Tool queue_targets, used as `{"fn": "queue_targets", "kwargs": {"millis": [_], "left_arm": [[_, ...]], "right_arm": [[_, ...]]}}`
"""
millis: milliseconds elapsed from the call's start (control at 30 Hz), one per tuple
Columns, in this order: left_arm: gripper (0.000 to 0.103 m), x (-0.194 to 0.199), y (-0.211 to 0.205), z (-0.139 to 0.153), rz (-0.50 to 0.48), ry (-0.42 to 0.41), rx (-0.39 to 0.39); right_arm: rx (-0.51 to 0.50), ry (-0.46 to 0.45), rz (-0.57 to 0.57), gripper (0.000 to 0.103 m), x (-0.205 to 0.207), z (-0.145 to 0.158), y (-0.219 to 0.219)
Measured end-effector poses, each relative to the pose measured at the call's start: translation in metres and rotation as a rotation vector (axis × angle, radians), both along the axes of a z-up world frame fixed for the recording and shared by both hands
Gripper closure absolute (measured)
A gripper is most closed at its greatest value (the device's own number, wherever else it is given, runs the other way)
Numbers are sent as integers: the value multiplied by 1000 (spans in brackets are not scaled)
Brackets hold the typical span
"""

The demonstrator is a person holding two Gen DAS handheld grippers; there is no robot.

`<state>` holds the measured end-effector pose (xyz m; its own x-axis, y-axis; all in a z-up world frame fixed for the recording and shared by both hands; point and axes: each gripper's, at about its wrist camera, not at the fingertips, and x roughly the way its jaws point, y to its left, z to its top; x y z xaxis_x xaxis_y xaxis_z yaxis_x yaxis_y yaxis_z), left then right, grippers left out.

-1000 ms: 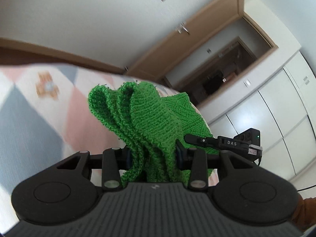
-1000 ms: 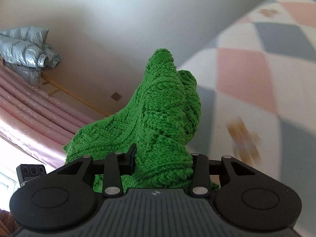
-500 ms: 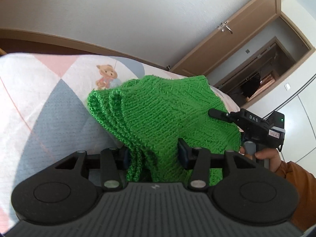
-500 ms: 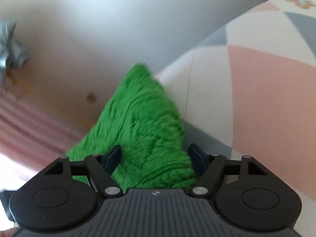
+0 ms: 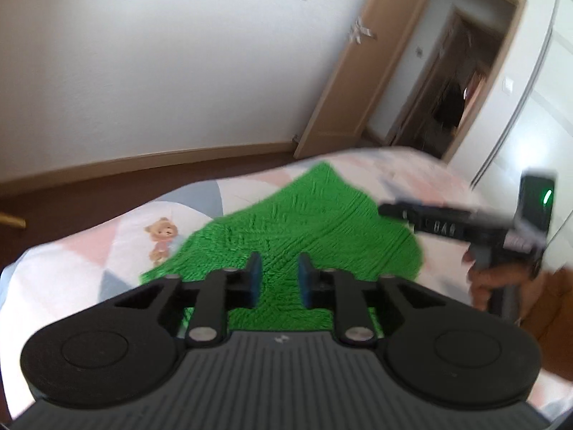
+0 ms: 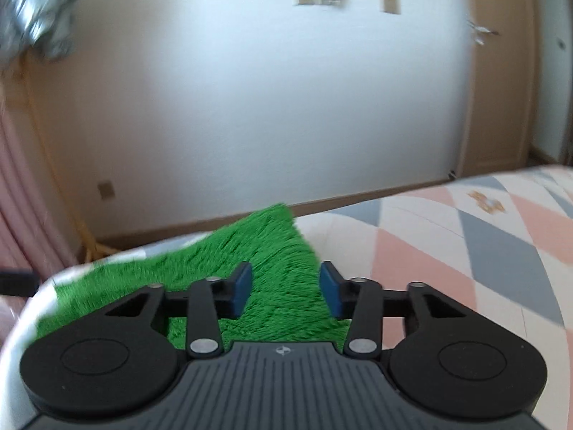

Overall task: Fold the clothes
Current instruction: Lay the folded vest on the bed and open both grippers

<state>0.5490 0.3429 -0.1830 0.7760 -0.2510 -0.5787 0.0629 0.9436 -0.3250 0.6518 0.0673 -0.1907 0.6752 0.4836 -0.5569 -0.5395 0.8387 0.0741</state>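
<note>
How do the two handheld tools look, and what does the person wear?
Both tools are matte black with ribbed bodies, round side discs and blue pads. The right one shows a green light. The sleeve is orange-brown.

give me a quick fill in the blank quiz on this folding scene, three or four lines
1. The knitted garment lying on the bed is ____ in colour.
2. The bedsheet has a pattern of pink, grey and white ____.
3. The small cartoon printed on the sheet beside the garment is a ____.
4. Between the pads of the right tongs there is ____ gripped.

Missing words: green; triangles; bear; nothing
</note>
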Motion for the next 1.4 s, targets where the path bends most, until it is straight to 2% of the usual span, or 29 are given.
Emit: {"fn": "queue_targets", "kwargs": {"millis": [133, 200, 267, 367, 467, 567, 700, 767, 867, 933, 1033, 1100, 1200, 1300, 1400], "left_arm": [[94, 37, -8, -26, -48, 27, 86], [94, 50, -7, -35, -70, 37, 91], [94, 57, -5, -41, -72, 45, 104], [94, 53, -10, -30, -50, 65, 118], [95, 29, -23, -7, -46, 32, 163], [95, 4, -35, 4, -59, 29, 142], [93, -25, -45, -3, -86, 71, 132], [93, -26, -48, -15, -81, 115, 146], [95, -18, -48, -22, -74, 166, 142], [96, -14, -49, -16, -65, 164, 161], [95, -21, -47, -1, -46, 126, 169], [94, -26, -45, 2, -38, 111, 168], [93, -23, -46, -10, -26, 144, 194], [93, -21, -46, -15, -15, 151, 202], [93, -22, -44, -6, 19, 173, 213]], "right_arm": [[-50, 6, 21, 62, 24, -25, 20], [-86, 73, 18, 67, 39, -43, 25], [-36, 168, -4, 68, 55, -58, 18], [24, 219, -37, 64, 64, -63, 10], [33, 216, -64, 53, 61, -50, 7], [99, 166, -124, 54, 40, -25, -5], [80, 72, -79, 54, 0, -6, -19], [45, 71, -49, 54, -19, -8, -19], [-58, 99, -18, 54, -28, -29, -10], [-125, 107, -11, 54, -26, -39, -1], [-154, 123, -26, 55, -23, -29, 5], [-154, 98, -35, 55, -28, -19, 5], [-102, 70, -41, 55, -38, -10, 2], [-133, 114, -43, 53, -33, -28, 8], [-109, 120, -74, 53, -33, -23, 10]]}}
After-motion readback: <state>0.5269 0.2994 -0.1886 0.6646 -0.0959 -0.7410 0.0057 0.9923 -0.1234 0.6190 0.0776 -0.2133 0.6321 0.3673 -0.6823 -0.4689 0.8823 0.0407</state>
